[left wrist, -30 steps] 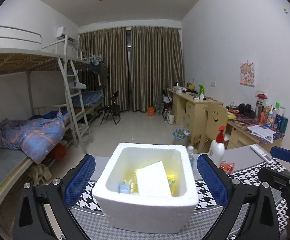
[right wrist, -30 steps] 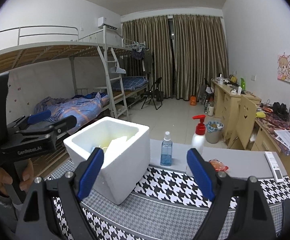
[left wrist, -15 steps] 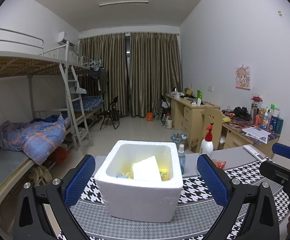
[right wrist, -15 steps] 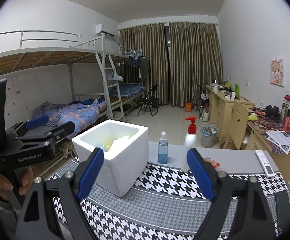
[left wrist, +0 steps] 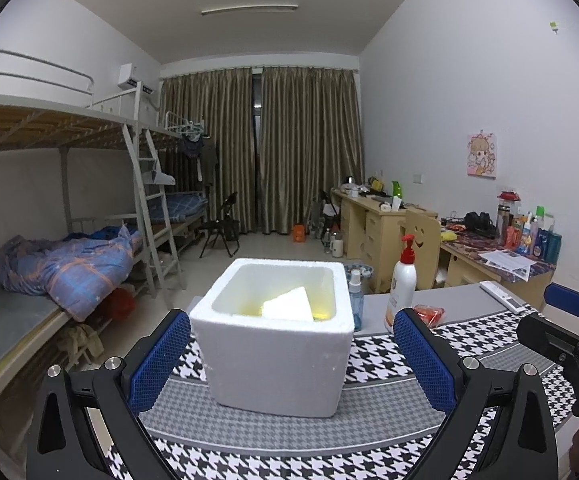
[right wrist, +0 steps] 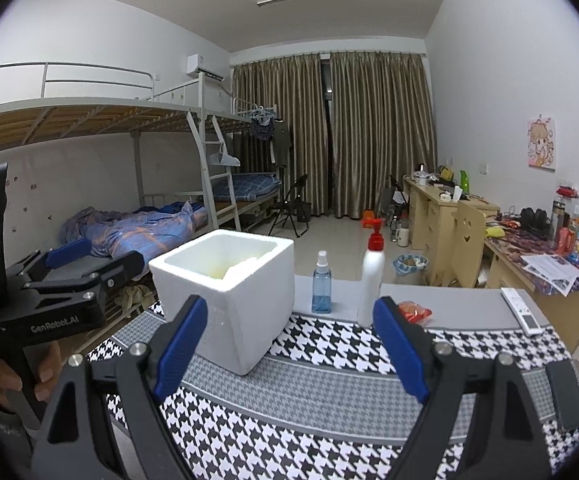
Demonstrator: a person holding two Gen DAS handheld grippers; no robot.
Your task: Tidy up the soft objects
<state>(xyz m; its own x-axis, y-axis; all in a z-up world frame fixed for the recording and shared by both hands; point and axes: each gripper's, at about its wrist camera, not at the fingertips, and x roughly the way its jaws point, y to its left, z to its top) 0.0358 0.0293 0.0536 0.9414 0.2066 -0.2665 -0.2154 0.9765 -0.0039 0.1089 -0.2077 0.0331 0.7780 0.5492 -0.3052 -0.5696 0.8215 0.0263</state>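
Foam box on the houndstooth cloth, both grippers empty.
The white foam box (left wrist: 275, 336) sits ahead of the left gripper (left wrist: 291, 362), centred between its spread fingers, untouched; the right gripper (right wrist: 289, 346), fingers also wide apart, has it ahead to the left.

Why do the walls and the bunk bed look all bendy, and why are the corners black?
Both wrist views use a fisheye lens: straight things like the bunk bed curve, and the round image leaves the corners dark. In the left wrist view the ceiling light gives even, dim lighting, and the foam box looks sharp.
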